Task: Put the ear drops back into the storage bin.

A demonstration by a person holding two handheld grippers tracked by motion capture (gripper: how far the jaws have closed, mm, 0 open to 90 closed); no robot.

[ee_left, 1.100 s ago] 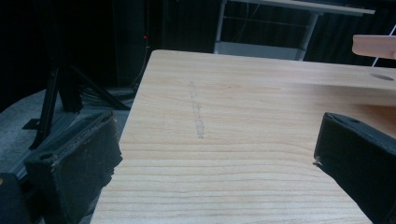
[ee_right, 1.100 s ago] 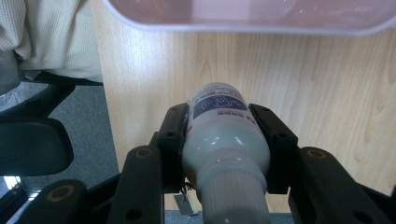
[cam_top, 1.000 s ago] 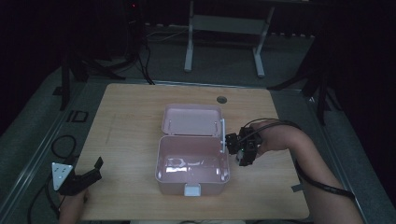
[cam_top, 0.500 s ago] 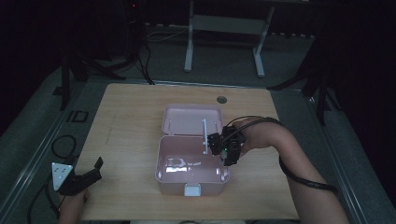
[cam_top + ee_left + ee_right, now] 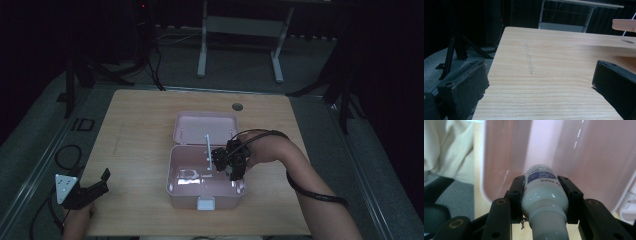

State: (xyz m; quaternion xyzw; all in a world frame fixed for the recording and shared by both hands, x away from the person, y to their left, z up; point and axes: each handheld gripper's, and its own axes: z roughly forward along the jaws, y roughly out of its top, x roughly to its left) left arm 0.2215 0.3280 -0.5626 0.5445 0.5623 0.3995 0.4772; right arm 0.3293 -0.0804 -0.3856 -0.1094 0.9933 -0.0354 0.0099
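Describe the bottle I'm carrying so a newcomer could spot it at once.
Start at the wooden table, then find the open pink box at its middle. Over the box's right side, the right gripper clamps a small white bottle; its dark blue label and ribbed white neck set it apart from the pink plastic.

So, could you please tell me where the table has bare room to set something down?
The wide strip of table between its left edge and the pink box is bare, as is the far strip beyond the open lid. It is crowded inside the box, where the right gripper holds a white bottle.
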